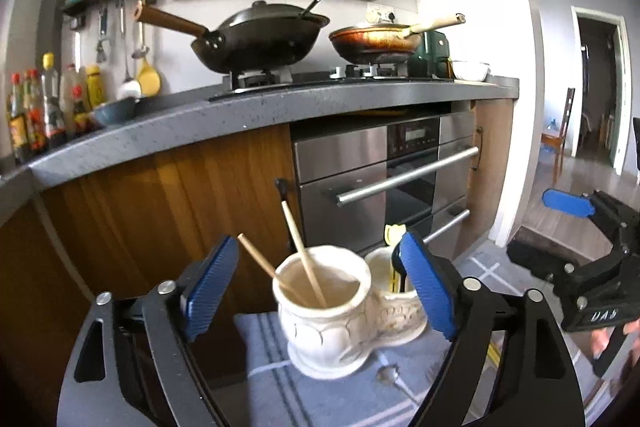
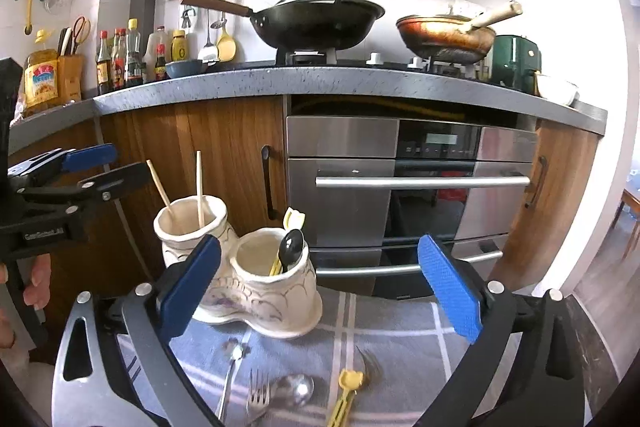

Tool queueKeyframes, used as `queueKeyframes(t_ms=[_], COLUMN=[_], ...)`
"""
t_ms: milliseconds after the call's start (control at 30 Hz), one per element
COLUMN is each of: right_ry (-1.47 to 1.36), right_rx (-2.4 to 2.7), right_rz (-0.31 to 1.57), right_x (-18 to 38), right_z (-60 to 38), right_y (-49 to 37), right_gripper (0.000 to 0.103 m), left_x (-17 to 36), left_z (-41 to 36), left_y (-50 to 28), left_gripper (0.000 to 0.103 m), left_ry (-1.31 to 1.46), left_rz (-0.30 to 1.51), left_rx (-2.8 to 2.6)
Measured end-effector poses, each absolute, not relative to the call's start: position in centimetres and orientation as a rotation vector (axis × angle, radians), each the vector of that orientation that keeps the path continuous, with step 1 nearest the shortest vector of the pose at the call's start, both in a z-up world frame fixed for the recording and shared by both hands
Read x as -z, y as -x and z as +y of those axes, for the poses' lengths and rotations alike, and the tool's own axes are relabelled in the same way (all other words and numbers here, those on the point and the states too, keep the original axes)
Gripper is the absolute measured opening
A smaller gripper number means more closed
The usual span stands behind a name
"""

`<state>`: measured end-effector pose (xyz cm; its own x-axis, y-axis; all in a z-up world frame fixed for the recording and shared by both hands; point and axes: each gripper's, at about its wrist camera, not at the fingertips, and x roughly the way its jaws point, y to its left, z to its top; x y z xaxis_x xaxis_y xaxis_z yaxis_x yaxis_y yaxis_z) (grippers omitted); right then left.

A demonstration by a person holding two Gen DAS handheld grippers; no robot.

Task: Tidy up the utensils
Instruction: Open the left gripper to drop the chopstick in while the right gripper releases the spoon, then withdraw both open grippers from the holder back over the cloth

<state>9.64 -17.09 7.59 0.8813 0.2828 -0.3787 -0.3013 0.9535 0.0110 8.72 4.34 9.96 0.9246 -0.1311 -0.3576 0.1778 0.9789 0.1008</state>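
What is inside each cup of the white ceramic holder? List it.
In the ceramic holder, the left cup holds two chopsticks. The right cup holds a black spoon and a yellow utensil. Their lower ends and both cup bottoms are hidden by the walls.

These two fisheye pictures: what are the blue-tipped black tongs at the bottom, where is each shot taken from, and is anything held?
No machine: a person carries two hand-held grippers, each with a camera looking along its blue fingers. One view is from the left gripper, the other from the right gripper. Both are open, holding nothing. On the checked cloth stands a white two-cup holder with chopsticks in one cup and a black spoon in the other. A fork, metal spoons and a yellow utensil lie loose.
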Motion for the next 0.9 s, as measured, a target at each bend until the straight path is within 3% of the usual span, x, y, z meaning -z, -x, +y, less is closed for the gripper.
queueKeyframes(t_ms=[267,900], right_ry=[0.010,-0.147], right_rx=[-0.243,0.000], right_rz=[0.437,0.667], right_x=[-6.0,2.9], right_z=[-19.7,-28.1], right_y=[-6.1,-7.7], right_gripper=[0.097,0.097], left_x=[-8.9,1.0], left_z=[4.4,1.7], left_y=[-4.4,-4.8], left_gripper=[0.094,0.096], left_ry=[-0.147,-0.185], left_rz=[0.389,0.623], left_rx=[0.127,0.155])
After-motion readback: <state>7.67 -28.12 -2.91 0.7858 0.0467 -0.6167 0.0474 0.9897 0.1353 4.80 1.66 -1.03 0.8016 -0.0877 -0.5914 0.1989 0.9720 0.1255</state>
